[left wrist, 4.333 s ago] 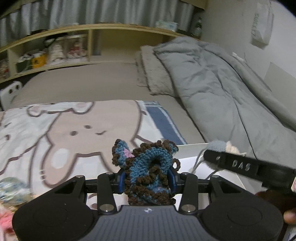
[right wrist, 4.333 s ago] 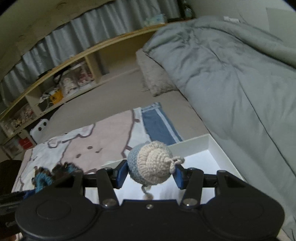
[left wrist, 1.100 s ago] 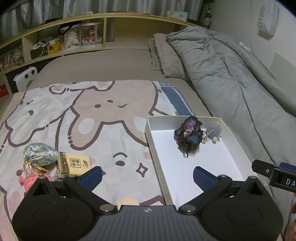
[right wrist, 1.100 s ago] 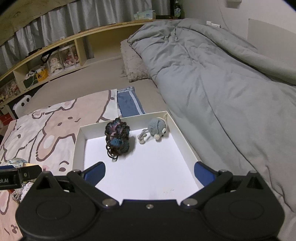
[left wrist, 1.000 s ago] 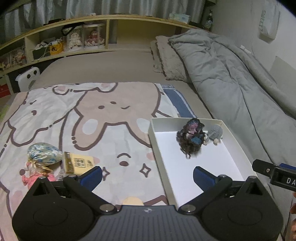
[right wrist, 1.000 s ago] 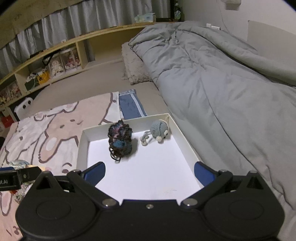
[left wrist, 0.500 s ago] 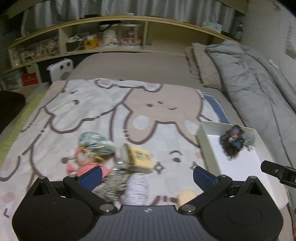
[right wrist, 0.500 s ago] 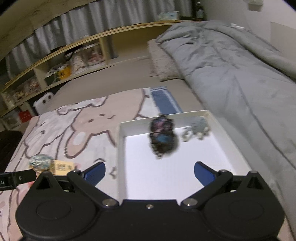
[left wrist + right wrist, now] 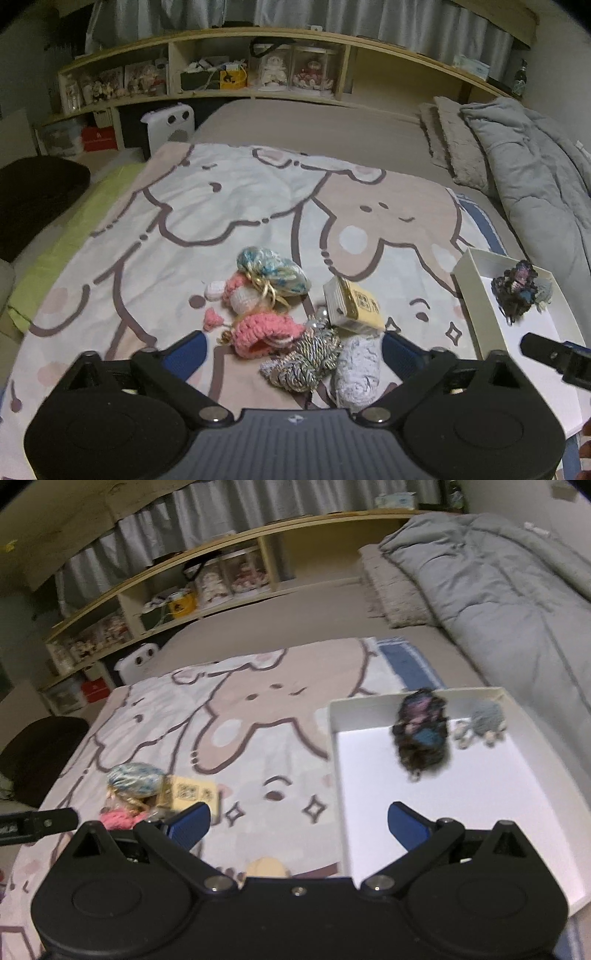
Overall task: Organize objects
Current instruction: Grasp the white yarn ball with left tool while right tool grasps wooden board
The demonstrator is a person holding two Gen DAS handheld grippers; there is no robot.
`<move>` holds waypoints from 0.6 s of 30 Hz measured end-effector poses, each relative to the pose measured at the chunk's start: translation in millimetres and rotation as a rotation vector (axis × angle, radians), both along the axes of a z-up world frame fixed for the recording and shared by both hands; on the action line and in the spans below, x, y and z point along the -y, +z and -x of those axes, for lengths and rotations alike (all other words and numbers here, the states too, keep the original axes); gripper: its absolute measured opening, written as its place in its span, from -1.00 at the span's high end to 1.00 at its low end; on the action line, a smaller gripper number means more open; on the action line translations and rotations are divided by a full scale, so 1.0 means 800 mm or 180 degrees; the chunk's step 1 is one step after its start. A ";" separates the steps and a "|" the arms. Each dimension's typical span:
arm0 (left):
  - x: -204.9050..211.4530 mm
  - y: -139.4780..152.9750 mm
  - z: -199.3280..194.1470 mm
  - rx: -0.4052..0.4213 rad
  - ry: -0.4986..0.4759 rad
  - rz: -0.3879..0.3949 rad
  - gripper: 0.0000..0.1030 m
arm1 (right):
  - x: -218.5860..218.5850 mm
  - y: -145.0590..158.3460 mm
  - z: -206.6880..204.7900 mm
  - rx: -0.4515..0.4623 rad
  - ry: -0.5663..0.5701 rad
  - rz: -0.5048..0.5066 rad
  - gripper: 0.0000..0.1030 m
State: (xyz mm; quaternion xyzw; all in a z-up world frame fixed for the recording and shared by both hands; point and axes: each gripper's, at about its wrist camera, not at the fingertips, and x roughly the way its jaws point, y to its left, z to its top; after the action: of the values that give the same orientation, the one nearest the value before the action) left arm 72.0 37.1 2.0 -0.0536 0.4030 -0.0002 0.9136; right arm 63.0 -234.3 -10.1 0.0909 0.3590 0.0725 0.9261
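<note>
left hand-held gripper (image 9: 291, 350), jaws just narrowing yet apart, grasps nothing above a pile of trinkets (image 9: 295, 314); right hand-held gripper (image 9: 298, 821) gapes empty beside the white box (image 9: 524, 786).

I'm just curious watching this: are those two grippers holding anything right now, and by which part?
Nothing is held. The left gripper has just been closing above the pile, touching nothing. The right gripper is open and empty.
</note>
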 end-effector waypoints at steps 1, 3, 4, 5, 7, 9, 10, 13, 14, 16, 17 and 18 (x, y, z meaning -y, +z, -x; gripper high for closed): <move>0.001 -0.004 -0.001 -0.0039 -0.0039 0.0035 -0.65 | -0.003 -0.003 0.002 0.0014 0.0039 -0.0006 -1.00; 0.005 -0.013 -0.001 -0.0118 -0.0110 0.0108 -0.48 | -0.010 -0.010 0.003 0.0022 0.0122 0.0035 -1.00; 0.007 -0.017 -0.001 -0.0144 -0.0142 0.0128 -0.42 | -0.015 -0.014 0.004 0.0023 0.0164 0.0075 -1.00; 0.011 -0.021 -0.001 -0.0182 -0.0190 0.0152 -0.31 | -0.019 -0.018 0.005 0.0021 0.0199 0.0112 -1.00; 0.016 -0.029 0.000 -0.0237 -0.0261 0.0222 -0.19 | -0.025 -0.027 0.006 0.0016 0.0293 0.0130 -0.99; 0.022 -0.038 -0.004 -0.0307 -0.0347 0.0340 -0.06 | -0.026 -0.036 0.005 -0.0033 0.0342 0.0091 -0.81; 0.023 -0.042 -0.006 -0.0343 -0.0364 0.0399 -0.04 | -0.027 -0.042 0.002 -0.0091 0.0357 0.0085 -0.61; 0.025 -0.053 -0.013 -0.0427 -0.0336 0.0539 0.03 | -0.032 -0.054 -0.005 -0.0244 0.0392 0.0117 -0.45; 0.026 -0.057 -0.015 -0.0454 -0.0329 0.0587 0.03 | -0.033 -0.056 -0.006 -0.0265 0.0412 0.0130 -0.40; 0.027 -0.064 -0.019 -0.0507 -0.0311 0.0660 0.03 | -0.037 -0.061 -0.008 -0.0322 0.0441 0.0138 -0.34; 0.029 -0.067 -0.022 -0.0528 -0.0311 0.0672 0.04 | -0.039 -0.064 -0.010 -0.0363 0.0451 0.0129 -0.30; 0.032 -0.071 -0.025 -0.0547 -0.0318 0.0673 0.04 | -0.040 -0.068 -0.011 -0.0399 0.0468 0.0123 -0.29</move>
State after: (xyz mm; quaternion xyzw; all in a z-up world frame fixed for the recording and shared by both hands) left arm 91.7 11.6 -55.0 -0.1293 0.4796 -0.0835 0.8639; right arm 71.9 -202.4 -64.1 0.0508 0.4233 0.1275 0.8956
